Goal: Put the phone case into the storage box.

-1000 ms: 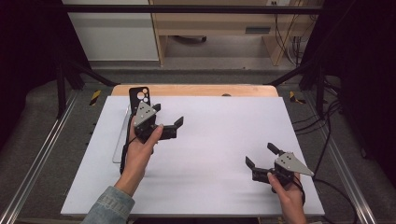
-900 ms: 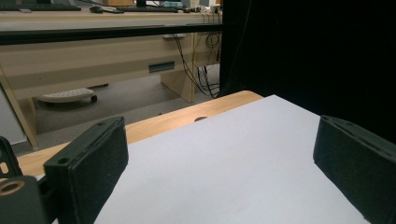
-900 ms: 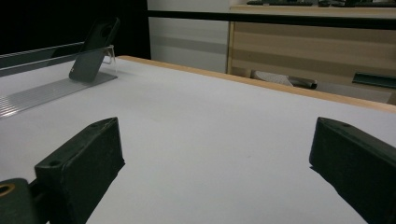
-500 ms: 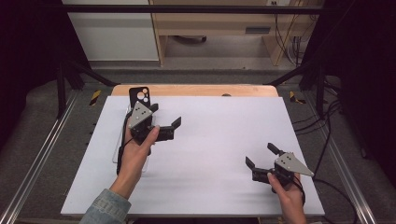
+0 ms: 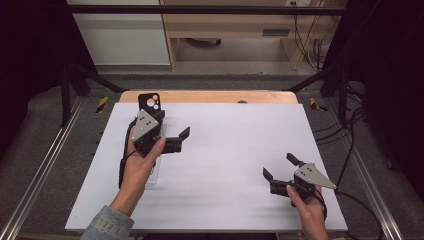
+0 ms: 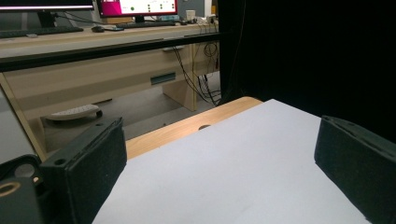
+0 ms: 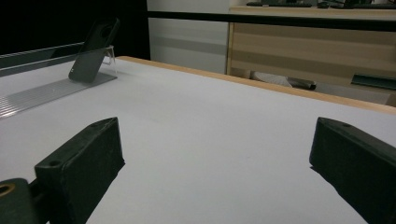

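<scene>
A black phone (image 5: 149, 102) leans upright on a clear stand (image 5: 153, 176) at the far left of the white board (image 5: 235, 135). In the right gripper view the phone (image 7: 93, 49) is far off at the upper left, on the stand's clear base (image 7: 42, 93). My left gripper (image 5: 172, 127) hovers just in front and to the right of the phone, open and holding nothing. Its jaws stand wide apart in the left gripper view (image 6: 219, 168). My right gripper (image 5: 280, 167) is low over the board's near right part, open too, with bare board between its jaws (image 7: 215, 163).
A wooden table edge (image 5: 210, 96) runs along the board's far side. Metal rails (image 5: 40, 170) flank the table. Cables (image 5: 350, 140) trail at the right. Beyond the table are a wooden desk (image 6: 93, 70) and monitors (image 6: 135, 7).
The left hand and its gripper have shifted slightly to the left, staying near the phone. The right gripper has not moved.
</scene>
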Demonstrator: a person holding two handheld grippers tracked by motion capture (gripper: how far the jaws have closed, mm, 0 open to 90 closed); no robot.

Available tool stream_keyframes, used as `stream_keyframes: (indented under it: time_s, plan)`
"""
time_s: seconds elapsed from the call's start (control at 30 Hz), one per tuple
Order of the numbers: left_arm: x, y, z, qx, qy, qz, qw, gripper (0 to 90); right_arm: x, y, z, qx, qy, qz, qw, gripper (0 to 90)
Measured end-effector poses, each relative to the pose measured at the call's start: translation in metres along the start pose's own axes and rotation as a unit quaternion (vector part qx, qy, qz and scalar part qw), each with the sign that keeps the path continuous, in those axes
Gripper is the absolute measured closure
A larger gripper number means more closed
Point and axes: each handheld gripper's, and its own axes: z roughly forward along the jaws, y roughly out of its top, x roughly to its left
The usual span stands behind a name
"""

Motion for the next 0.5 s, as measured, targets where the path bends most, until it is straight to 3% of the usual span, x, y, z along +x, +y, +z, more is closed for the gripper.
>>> stream_keyframes:
  time_s: [0.5]
  plan:
    - [0.010,0.002,-0.025,-0.010,0.008,-0.003,0.9999,1.4,0.002,0.000,0.001,0.002,0.001,-0.005,1.0000,3.2]
